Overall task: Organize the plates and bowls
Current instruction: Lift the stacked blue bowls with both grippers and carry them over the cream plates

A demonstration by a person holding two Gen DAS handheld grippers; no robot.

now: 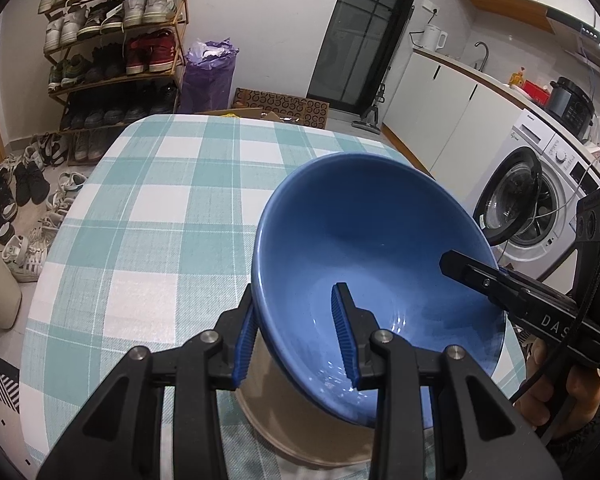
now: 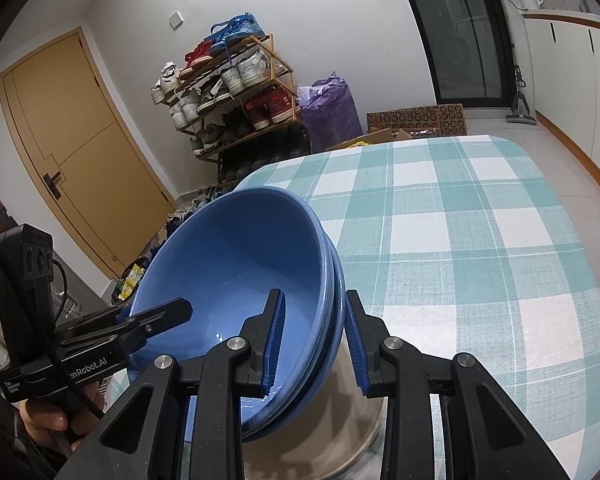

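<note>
A: What sits between the fingers of the left gripper [image 1: 298,334]?
B: The near rim of a blue bowl [image 1: 376,248], one blue pad outside the wall, one inside, clamped on it.
A: And beyond it?
B: The right gripper [image 1: 476,276] bites the rim on the right, a hand [image 1: 560,392] below it. A checked tablecloth [image 1: 160,216] spreads ahead and left.

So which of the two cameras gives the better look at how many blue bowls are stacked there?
The right wrist view: the blue bowls show layered rims along their right edge, so it is a stack. In the left wrist view the blue bowls look like one, since only the inside and a single rim show.
</note>
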